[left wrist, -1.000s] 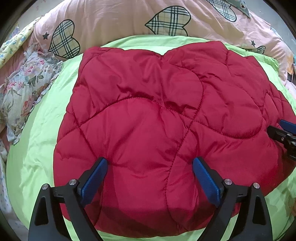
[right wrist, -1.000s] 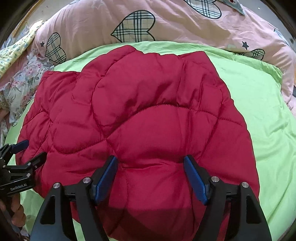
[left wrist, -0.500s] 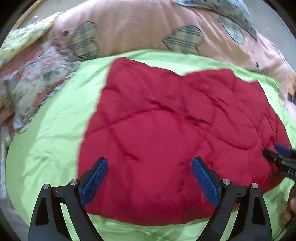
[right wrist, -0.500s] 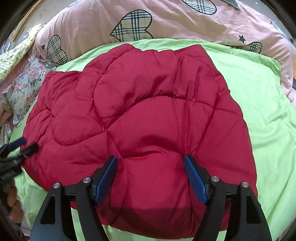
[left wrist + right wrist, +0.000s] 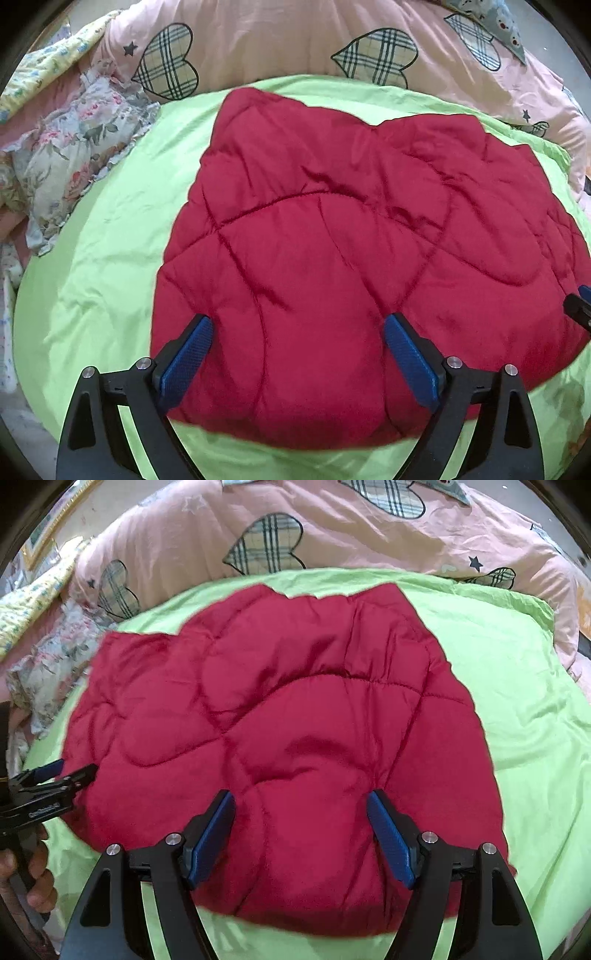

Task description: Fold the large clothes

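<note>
red quilted jacket (image 5: 351, 266) flat on bed, ready for folding | left gripper (image 5: 295, 354) agape, empty, above near hem | right gripper (image 5: 301, 834) likewise

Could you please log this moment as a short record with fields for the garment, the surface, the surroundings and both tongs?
garment: red quilted jacket, lying folded, puffy
surface: green sheet
surroundings: pink heart-print duvet behind; floral cloth at the left
left tongs: open, over the jacket's near edge, nothing gripped
right tongs: open, over the jacket's near edge, nothing gripped
</note>
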